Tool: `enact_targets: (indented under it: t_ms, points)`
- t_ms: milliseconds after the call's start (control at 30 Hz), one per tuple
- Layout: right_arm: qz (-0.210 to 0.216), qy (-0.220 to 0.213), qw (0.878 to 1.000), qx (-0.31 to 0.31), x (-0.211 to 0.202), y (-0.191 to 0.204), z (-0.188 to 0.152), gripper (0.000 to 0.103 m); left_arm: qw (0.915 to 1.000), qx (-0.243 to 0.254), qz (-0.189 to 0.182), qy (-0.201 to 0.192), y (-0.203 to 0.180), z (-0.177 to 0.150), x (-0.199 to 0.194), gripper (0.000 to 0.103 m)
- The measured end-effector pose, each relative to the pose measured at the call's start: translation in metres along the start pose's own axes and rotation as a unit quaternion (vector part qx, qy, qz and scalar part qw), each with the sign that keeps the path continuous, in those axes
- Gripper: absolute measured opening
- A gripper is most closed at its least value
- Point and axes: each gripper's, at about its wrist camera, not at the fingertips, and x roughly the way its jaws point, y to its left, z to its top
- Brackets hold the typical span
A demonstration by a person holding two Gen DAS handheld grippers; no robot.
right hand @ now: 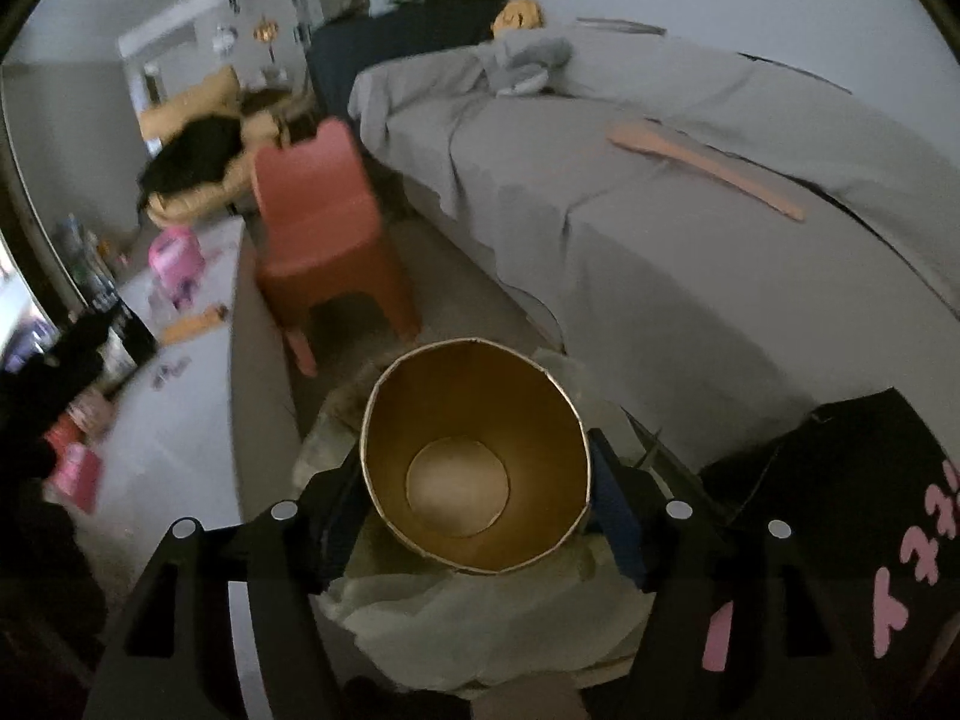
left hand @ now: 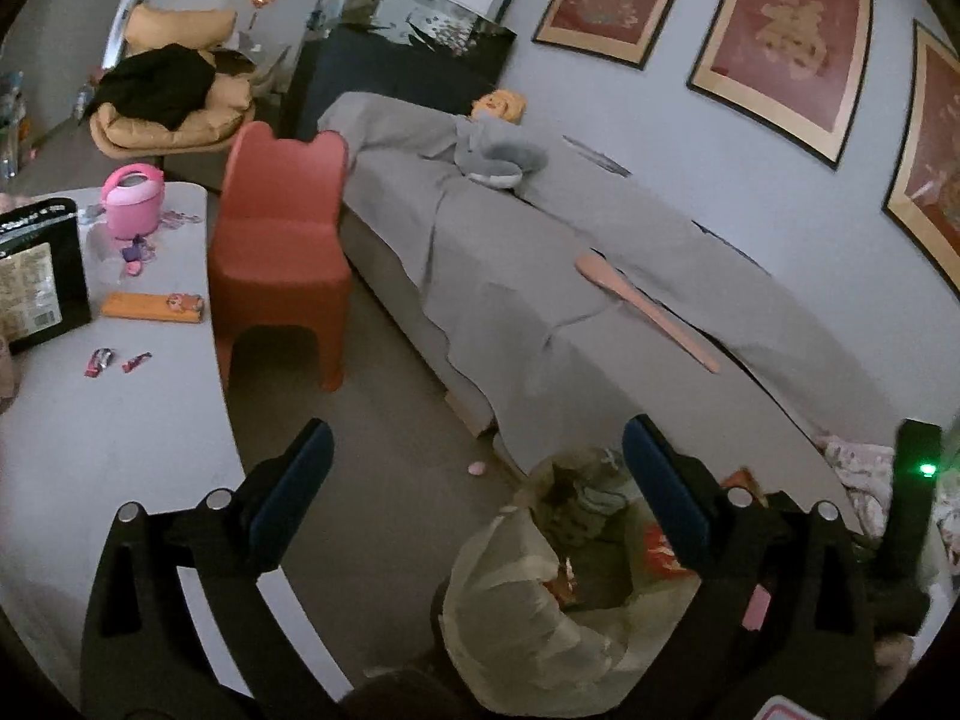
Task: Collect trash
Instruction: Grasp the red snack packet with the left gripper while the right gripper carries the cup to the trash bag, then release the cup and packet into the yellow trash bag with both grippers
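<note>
Left wrist view, left tool [left hand: 474,480] spread wide, empty, angled down over trash bag [left hand: 528,588], right tool [right hand: 477,498] seemingly pinching paper cup [right hand: 474,456], tilted downward.

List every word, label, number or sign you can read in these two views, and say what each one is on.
None can be read outright.
Black pouch on the table: white print and a pale label, too small and blurred.
Framed red pictures on the wall: gold characters, too blurred to quote.
Black cloth at lower right: pink characters, cut off by the frame edge.
Orange wrapper in the trash bag: white marks, unreadable.
</note>
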Motion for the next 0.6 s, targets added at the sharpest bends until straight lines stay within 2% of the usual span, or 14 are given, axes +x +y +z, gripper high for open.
enact_targets:
  t_ms: [67,133,333,467,600]
  points:
    - [-0.007,-0.007,1.000,-0.008,-0.001,0.001,-0.002,0.073,0.9999,0.008,-0.008,0.007,-0.005,-0.004,0.005,0.093]
    - [-0.012,-0.016,1.000,-0.012,-0.007,-0.002,-0.005,0.075,0.9997,0.012,-0.013,0.014,-0.008,-0.004,0.010,0.093]
    - [-0.030,-0.025,0.999,0.002,-0.041,-0.026,-0.023,0.076,0.9987,0.020,-0.035,0.032,-0.023,-0.013,0.019,0.093]
    - [-0.069,-0.029,0.997,-0.004,-0.071,-0.045,-0.044,0.077,0.9968,0.039,-0.057,0.040,-0.041,-0.021,0.017,0.093]
    - [-0.136,-0.039,0.990,0.007,-0.110,-0.069,-0.072,0.077,0.9910,0.072,-0.097,0.057,-0.075,-0.037,0.014,0.093]
